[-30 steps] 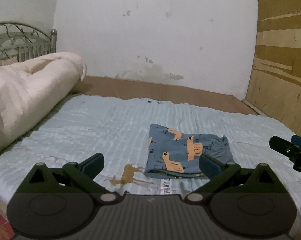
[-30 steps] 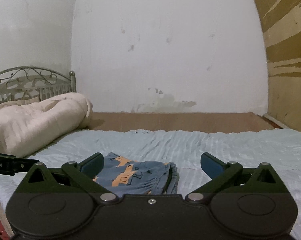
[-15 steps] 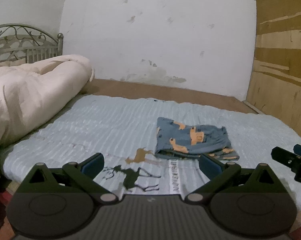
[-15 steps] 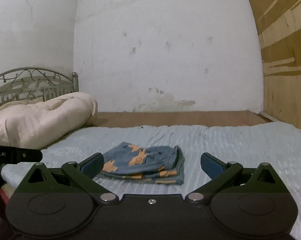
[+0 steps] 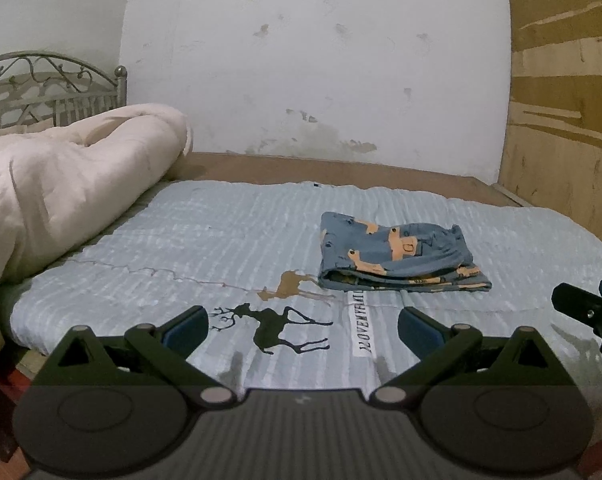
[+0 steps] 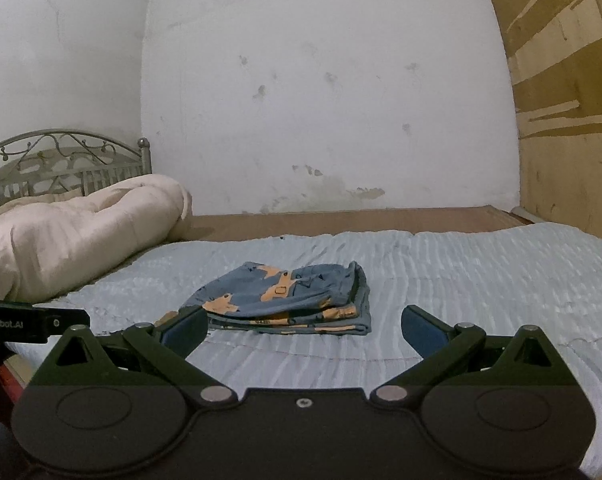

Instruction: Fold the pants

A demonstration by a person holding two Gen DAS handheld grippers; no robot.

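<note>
Judging the folding done, we hold both the left gripper (image 5: 303, 324) and right gripper (image 6: 303, 322) spread apart and empty, with the pants (image 6: 289, 300) stacked compactly just ahead on the bedspread (image 5: 205, 240).

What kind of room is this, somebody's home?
Most likely a plain bedroom in a home. A bed takes up the view, with a metal headboard, a light blue bedspread and a rolled cream duvet. Folded blue pants lie on the bedspread.
</note>
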